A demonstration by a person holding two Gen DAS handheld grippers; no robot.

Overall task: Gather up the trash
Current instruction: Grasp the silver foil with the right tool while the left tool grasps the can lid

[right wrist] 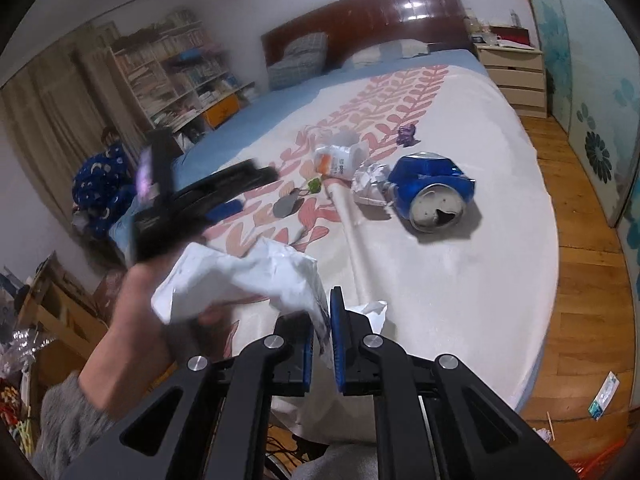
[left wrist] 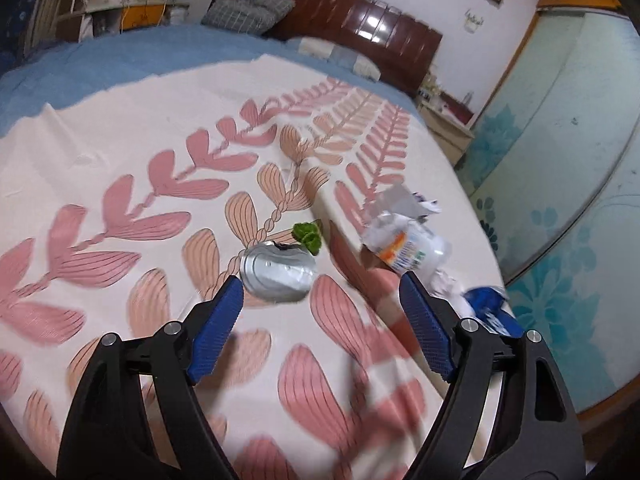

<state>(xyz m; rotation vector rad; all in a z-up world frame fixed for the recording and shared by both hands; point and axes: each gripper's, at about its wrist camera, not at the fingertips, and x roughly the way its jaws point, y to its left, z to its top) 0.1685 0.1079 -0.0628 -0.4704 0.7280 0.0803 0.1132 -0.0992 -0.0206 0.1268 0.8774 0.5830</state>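
Trash lies on a bed cover with pink leaf print. My left gripper is open and empty, just short of a round silver can lid; a green scrap lies behind the lid. A crumpled white plastic bottle sits to the right. My right gripper is shut on the edge of a white plastic bag, held above the bed's near edge. A crushed blue can, crumpled foil, the bottle and a purple wrapper lie ahead. The left gripper shows there, blurred.
A dark wooden headboard and pillows stand at the far end. A bookshelf is at the left, a nightstand at the right. Wood floor with small scraps lies right of the bed. A fold runs across the cover.
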